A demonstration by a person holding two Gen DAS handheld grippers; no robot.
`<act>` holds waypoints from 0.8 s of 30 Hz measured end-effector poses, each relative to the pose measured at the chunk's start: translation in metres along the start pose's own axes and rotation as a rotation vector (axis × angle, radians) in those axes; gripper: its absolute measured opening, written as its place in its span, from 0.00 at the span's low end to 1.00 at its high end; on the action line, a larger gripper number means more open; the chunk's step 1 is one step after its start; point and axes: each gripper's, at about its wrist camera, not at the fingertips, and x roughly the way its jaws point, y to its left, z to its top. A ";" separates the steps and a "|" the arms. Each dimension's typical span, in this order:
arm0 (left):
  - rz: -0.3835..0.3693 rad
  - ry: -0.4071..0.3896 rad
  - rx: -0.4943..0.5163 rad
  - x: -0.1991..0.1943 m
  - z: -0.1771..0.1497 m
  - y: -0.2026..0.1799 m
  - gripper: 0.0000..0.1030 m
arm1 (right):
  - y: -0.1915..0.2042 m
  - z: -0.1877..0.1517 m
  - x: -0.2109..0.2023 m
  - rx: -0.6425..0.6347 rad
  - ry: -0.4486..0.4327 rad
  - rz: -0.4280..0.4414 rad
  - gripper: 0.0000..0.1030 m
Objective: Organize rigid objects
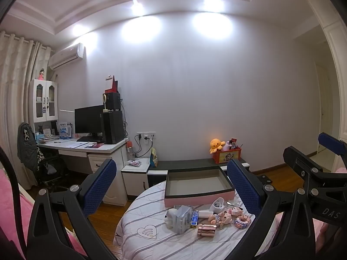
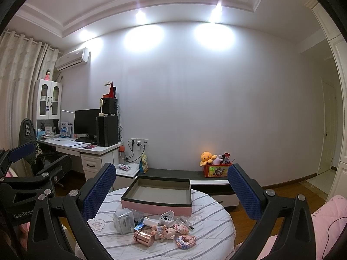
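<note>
Blue rubber pads frame both views: the left gripper (image 1: 171, 186) has its jaws spread as wide as they go, nothing between them, and the right gripper (image 2: 171, 190) is just the same, wide apart and empty-handed. Both are held level above the near edge of the round table (image 2: 212, 216), which wears a white quilted cover with grey stripes.

And there's the clutter on it! Closest to the near edge lies a rose-gold metal cylinder (image 2: 143, 236) on its side. Just beside it sprawls a small pink doll figure (image 2: 166, 231), and to the right sits a pink block-built toy (image 2: 185, 241). Left of the cylinder stands a clear plastic box (image 2: 124, 220), with a blue-and-silver packet (image 2: 138, 225) touching the cylinder's far end. A white tube (image 2: 150, 222) and a white rounded gadget (image 2: 167, 216) lie a step further in.

Behind the heap, at the table's far edge, sits the open pink box (image 2: 158, 195), dark-rimmed, grey inside, nothing in it.

Beyond the table a low dark bench (image 2: 173, 173) runs along the wall, carrying an orange bin (image 2: 214, 170) with a yellow plush octopus (image 2: 207, 157). Far left, a white desk (image 2: 97, 149) holds a monitor (image 2: 85, 121).
</note>
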 end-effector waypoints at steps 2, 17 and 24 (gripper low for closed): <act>0.001 -0.002 0.000 -0.001 0.000 0.000 1.00 | 0.000 0.000 0.000 -0.001 0.000 0.000 1.00; 0.000 -0.003 0.000 -0.001 0.000 0.000 1.00 | 0.000 -0.001 0.003 -0.008 0.001 0.003 1.00; 0.000 -0.002 0.000 -0.001 -0.001 0.001 1.00 | 0.000 -0.003 0.006 -0.011 0.004 0.003 1.00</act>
